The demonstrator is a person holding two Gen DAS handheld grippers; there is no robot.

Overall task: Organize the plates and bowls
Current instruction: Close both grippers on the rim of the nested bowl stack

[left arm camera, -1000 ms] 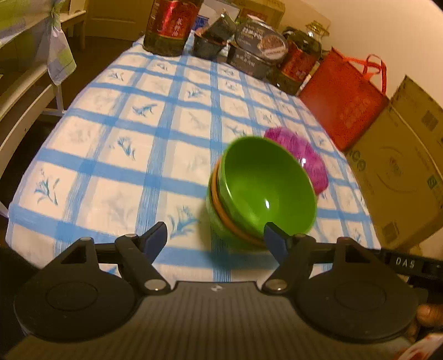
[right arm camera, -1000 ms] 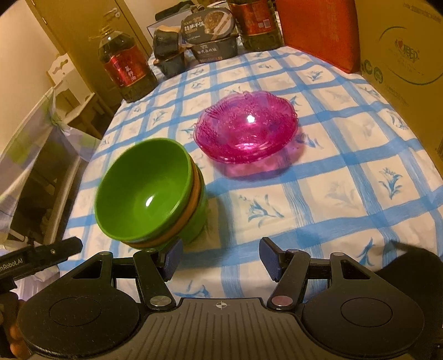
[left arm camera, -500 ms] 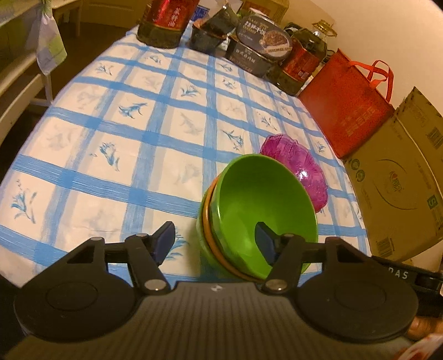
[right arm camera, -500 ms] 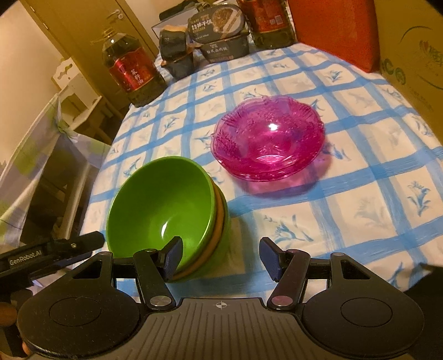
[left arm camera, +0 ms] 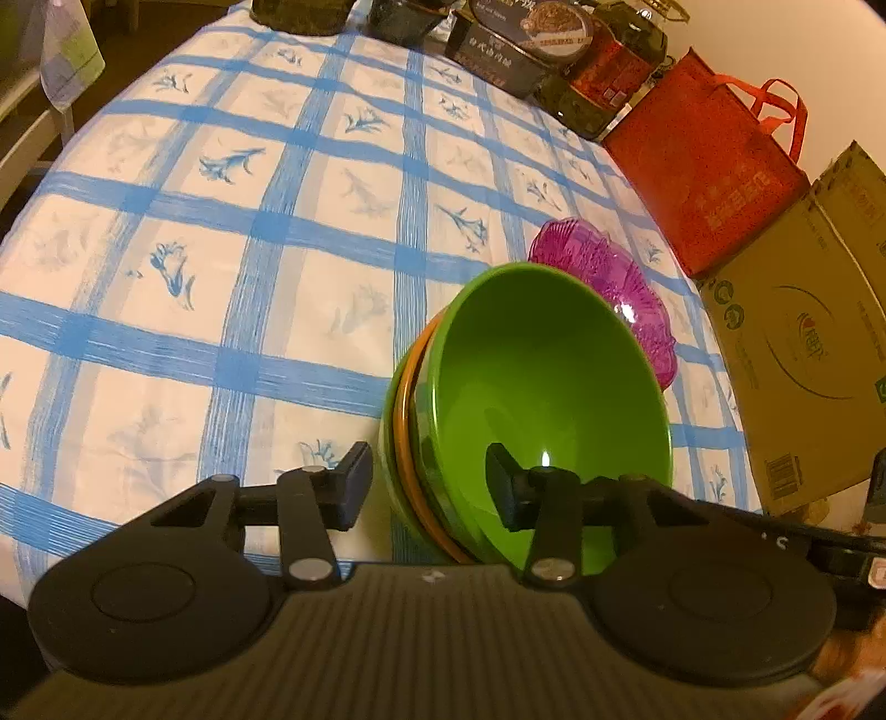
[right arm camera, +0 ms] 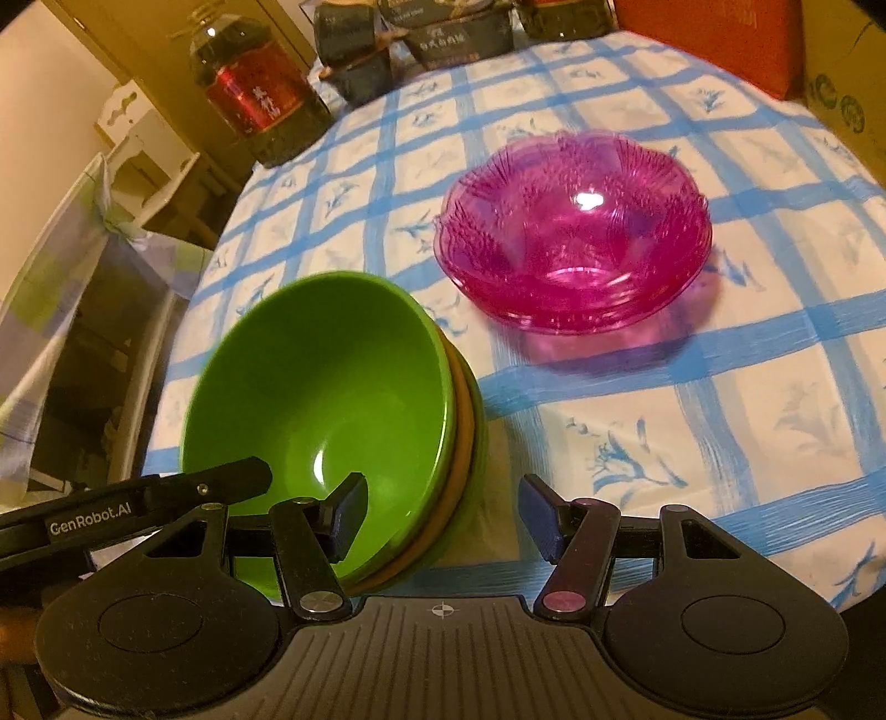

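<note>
Green glossy plastic bowl [left arm camera: 548, 399] sits on top of a nested stack, with an orange bowl rim [left arm camera: 407, 437] and another green bowl under it, in the lower middle of the left wrist view and the lower left of the right wrist view [right arm camera: 315, 399]. The stack rests on the surface, which is covered in a white cloth with blue checks and little blue flowers [left arm camera: 249, 232].

Left gripper [left arm camera: 425, 484] is straddling the near wall of the stack: one finger outside on the cloth side, the other inside the top bowl. Its jaws have just been closing, but there's a visible gap on the outer side, so it's not pinching yet as far as I can see.

Right gripper [right arm camera: 443, 518] is spread fairly wide, with its left-of-frame finger over the inside of the green bowl and the other over the cloth. The stack's wall is between them and nothing is clamped.

Pink ribbed translucent glass bowl [right arm camera: 573, 232] sits just beyond the stack, upper right in the right wrist view, apart from it. Looks like more than one pink bowl nested there.

Along the far edge: a big oil bottle with a red label [right arm camera: 252, 94], dark food boxes [left arm camera: 509, 39], a red tote bag [left arm camera: 703, 171] and a cardboard carton [left arm camera: 803, 354].
</note>
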